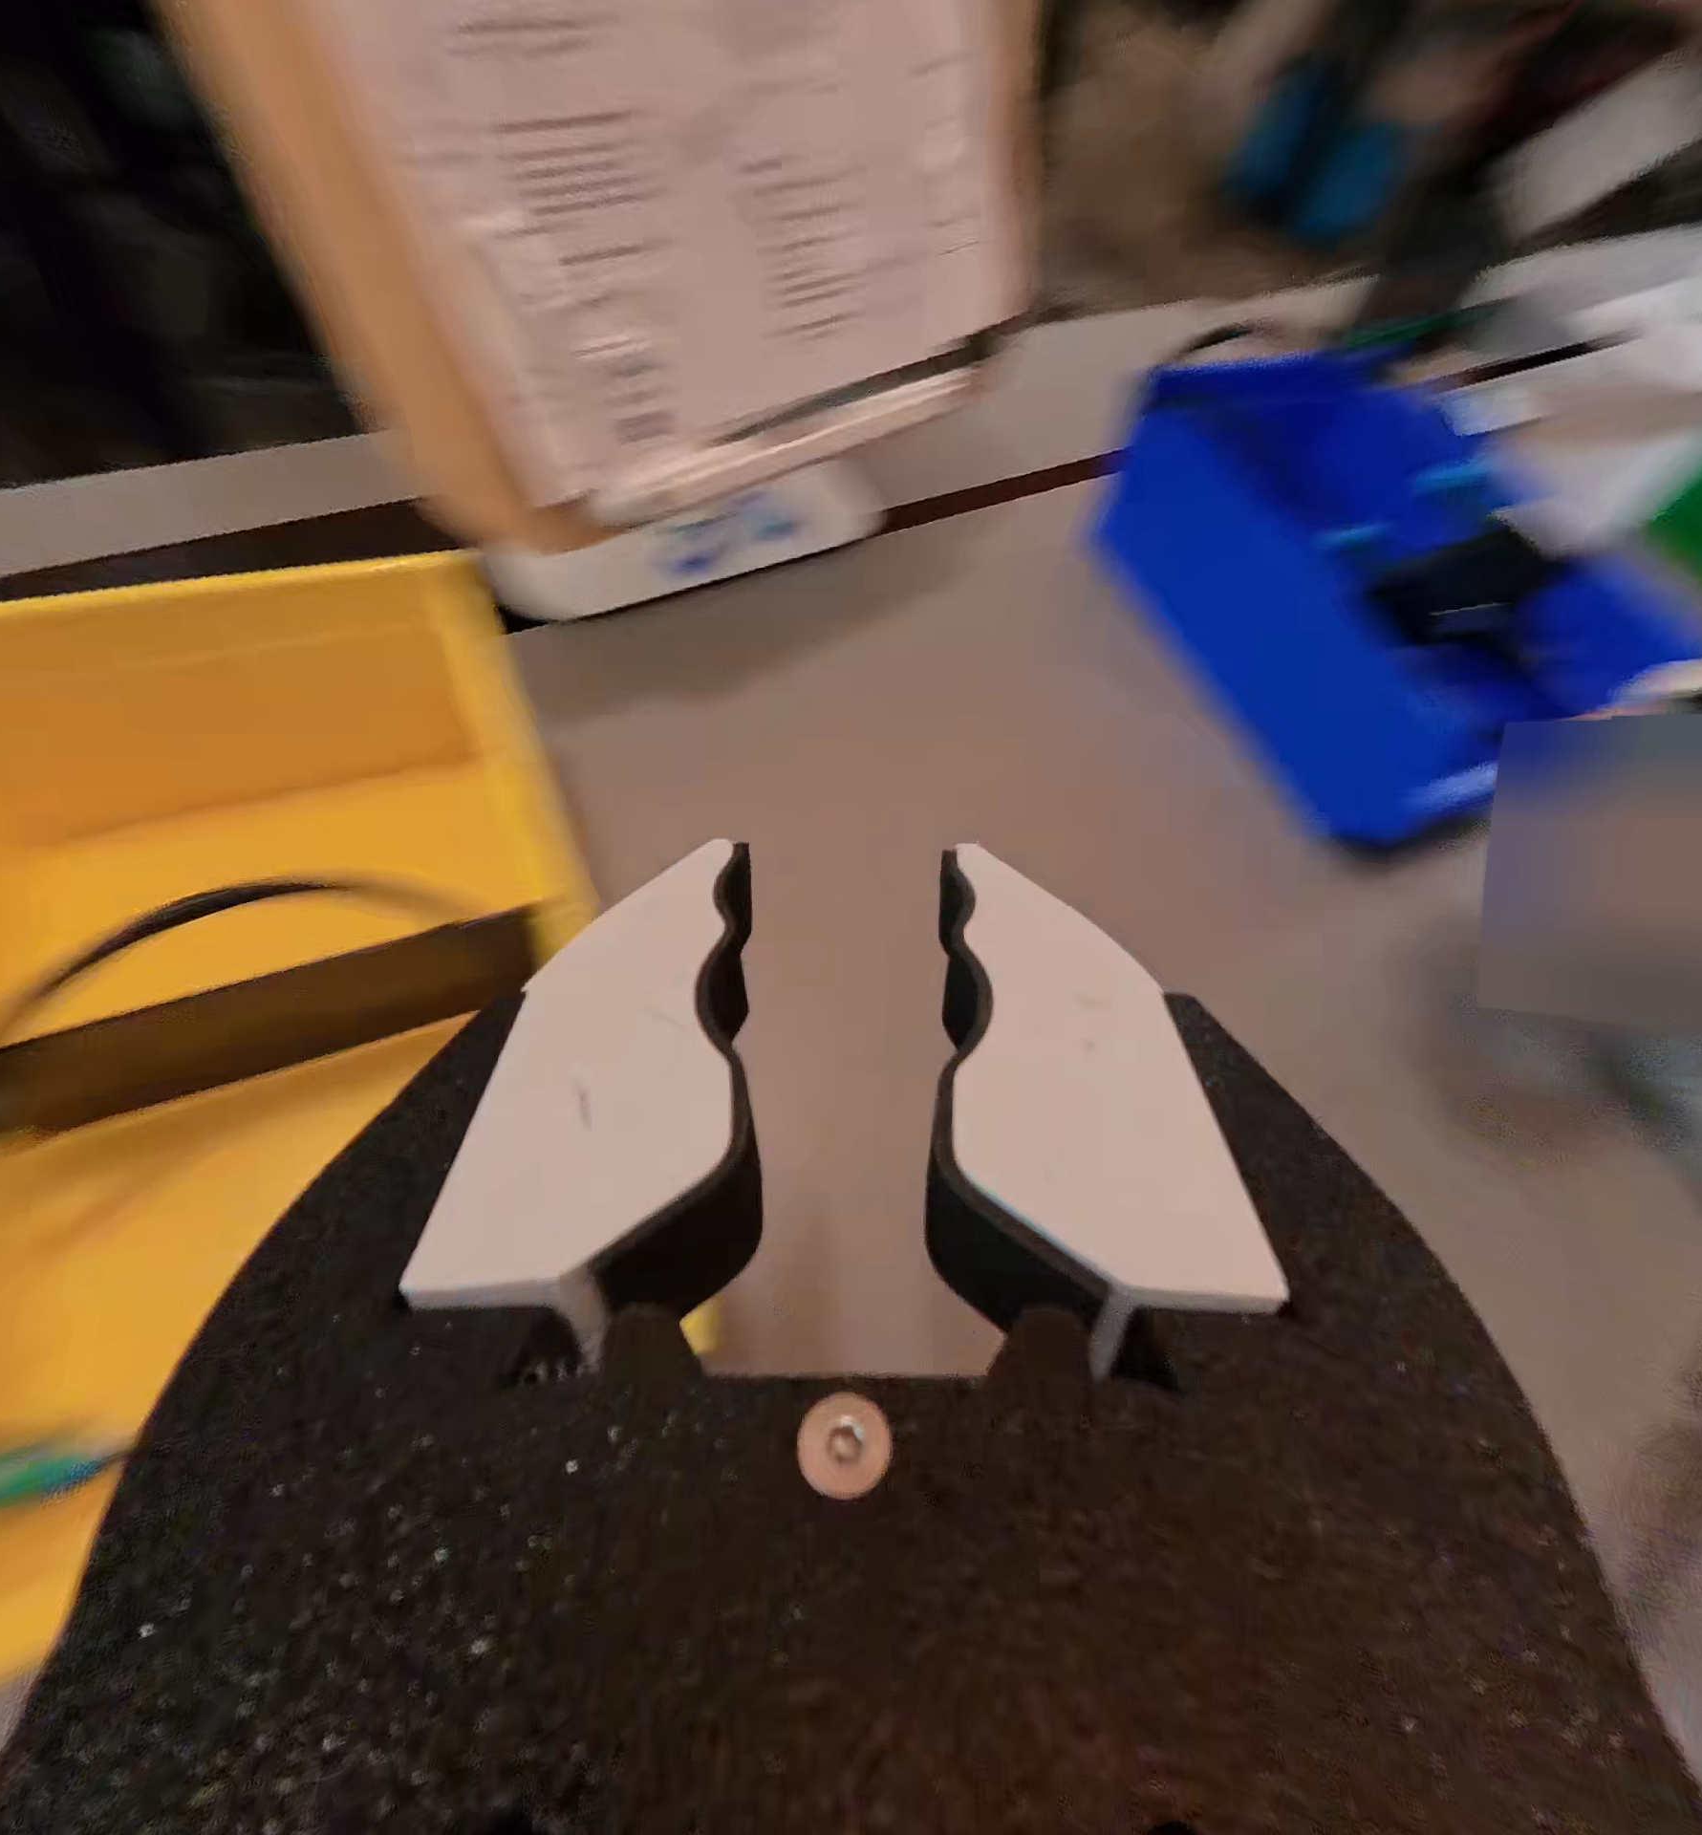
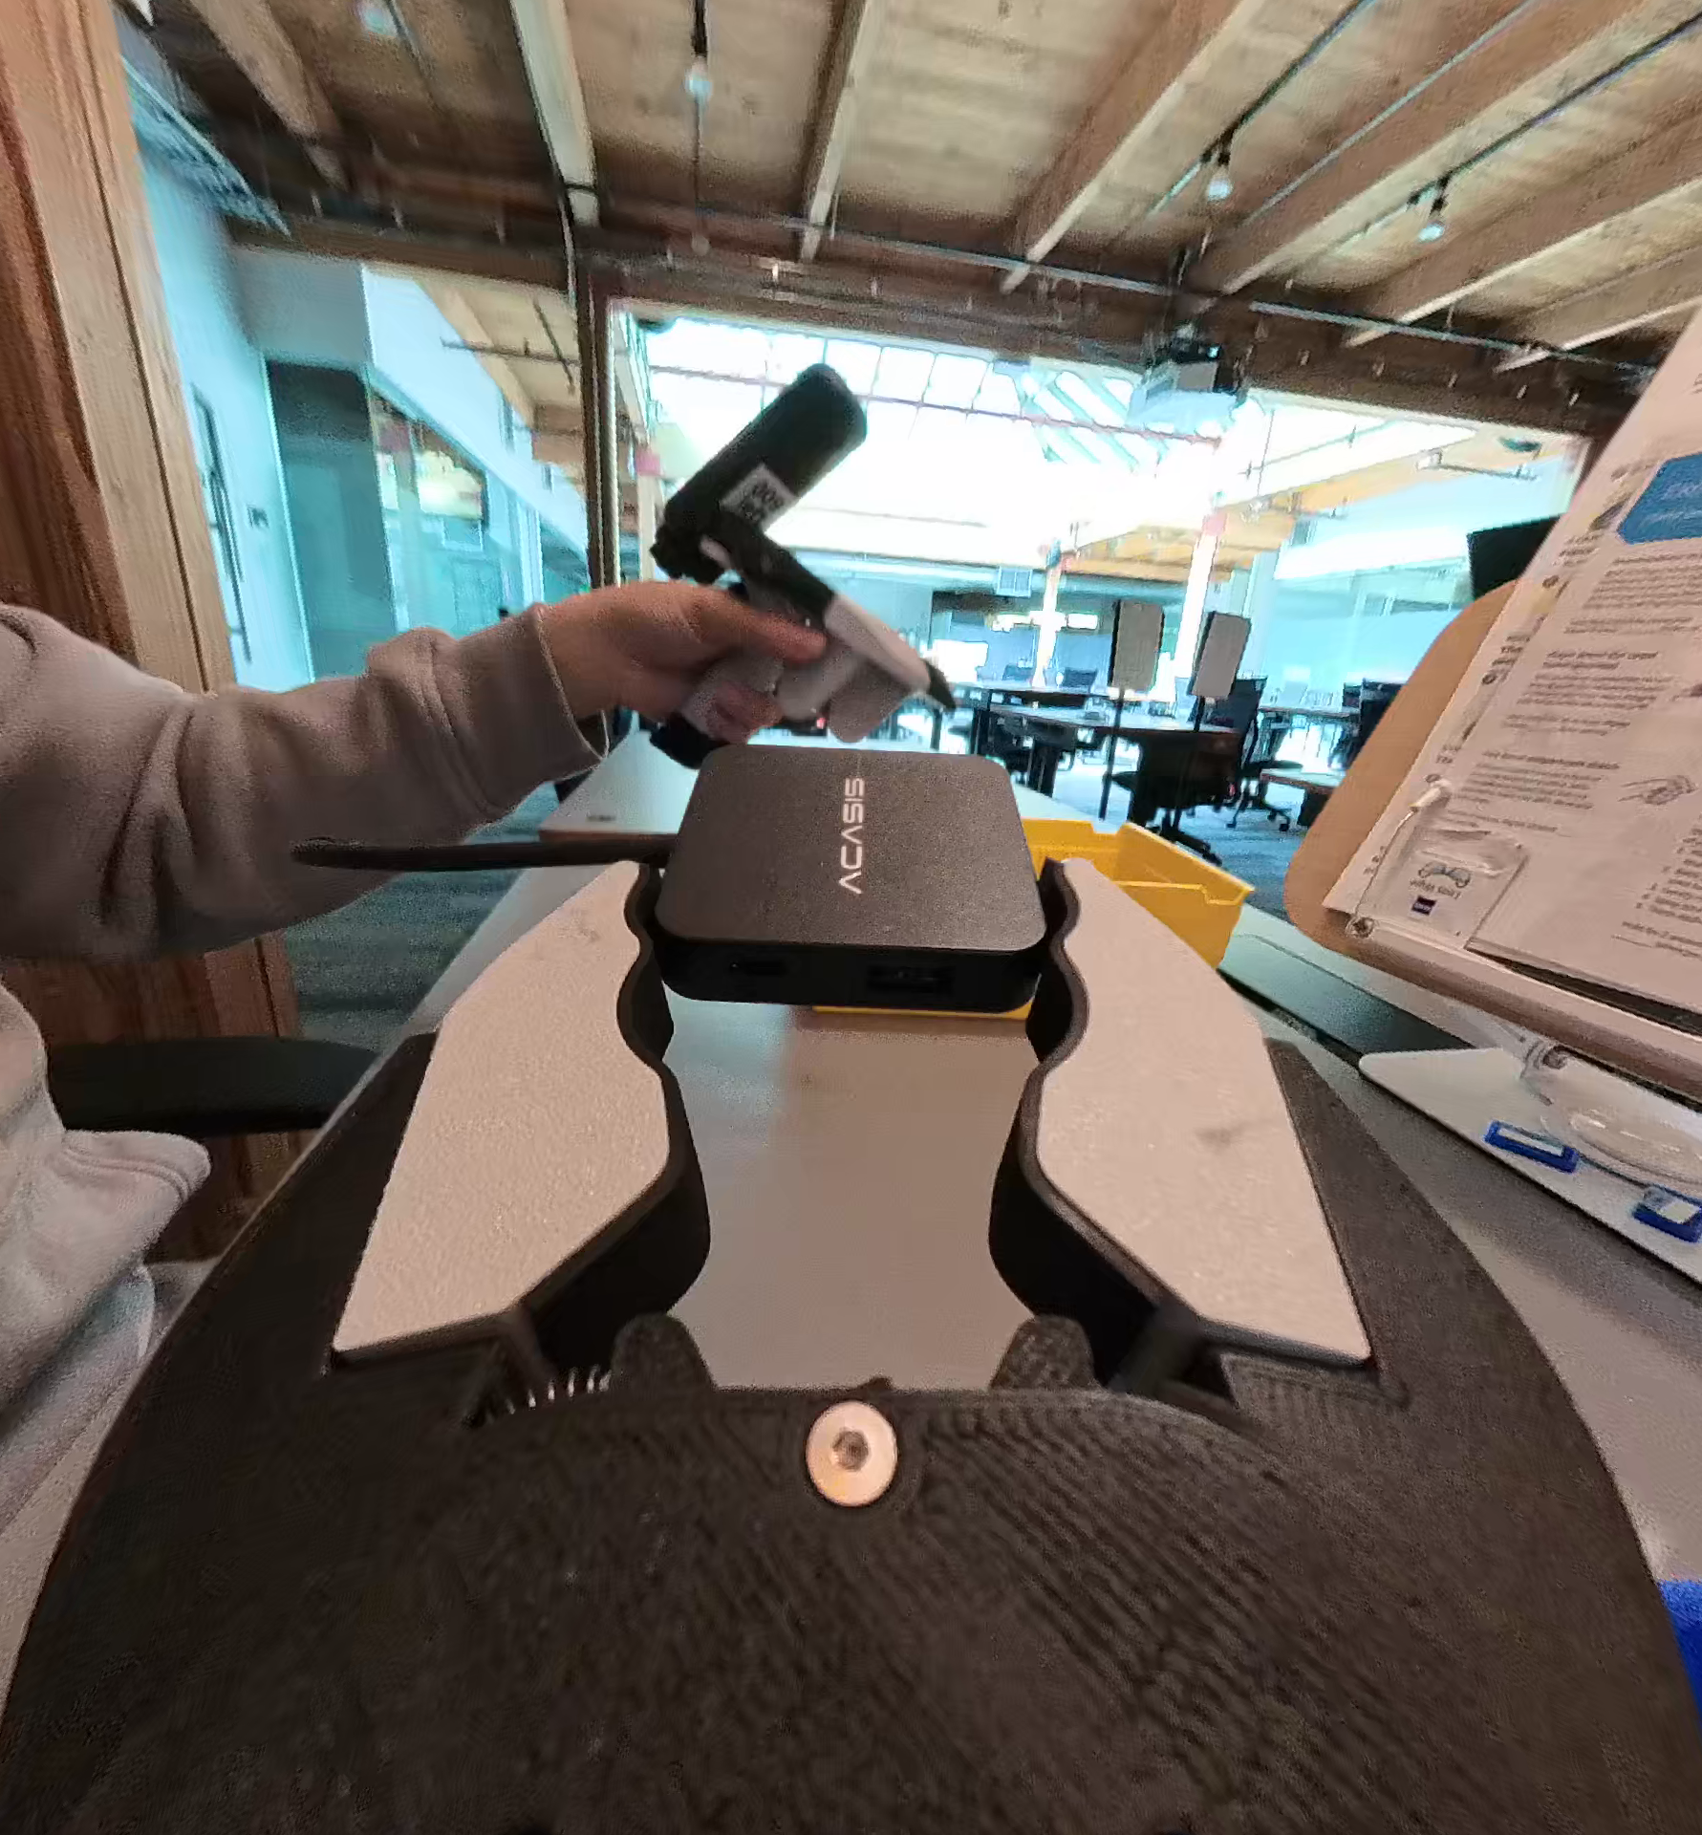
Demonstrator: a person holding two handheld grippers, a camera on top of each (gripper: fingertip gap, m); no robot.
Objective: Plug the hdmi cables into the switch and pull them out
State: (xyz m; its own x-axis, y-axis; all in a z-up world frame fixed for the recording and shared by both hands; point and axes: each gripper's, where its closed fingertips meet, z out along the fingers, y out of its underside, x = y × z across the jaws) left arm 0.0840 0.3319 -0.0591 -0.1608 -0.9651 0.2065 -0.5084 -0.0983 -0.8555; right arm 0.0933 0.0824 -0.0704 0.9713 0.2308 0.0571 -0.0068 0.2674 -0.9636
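My right gripper [image 2: 852, 894] is shut on a flat black switch box [image 2: 847, 844] and holds it level above the grey table [image 2: 847, 1192]. Two ports show on the box's near side. A black cable [image 2: 479, 854] runs off from its left side. My left gripper [image 1: 847, 864] is open and empty over the table [image 1: 926, 715]; the view is blurred by motion. It also shows in the right wrist view [image 2: 886, 695], held in a hand behind and above the box. A black cable [image 1: 231, 899] and a long dark thing [image 1: 261, 1013] lie in a yellow bin [image 1: 181, 715] to its left.
A blue bin [image 1: 1323, 635] stands at the right of the left wrist view. A propped board with printed sheets [image 2: 1571, 745] on a white base [image 2: 1482, 1112] stands at the right. The yellow bin [image 2: 1144, 874] lies behind the box. A grey sleeve [image 2: 231, 755] reaches in from the left.
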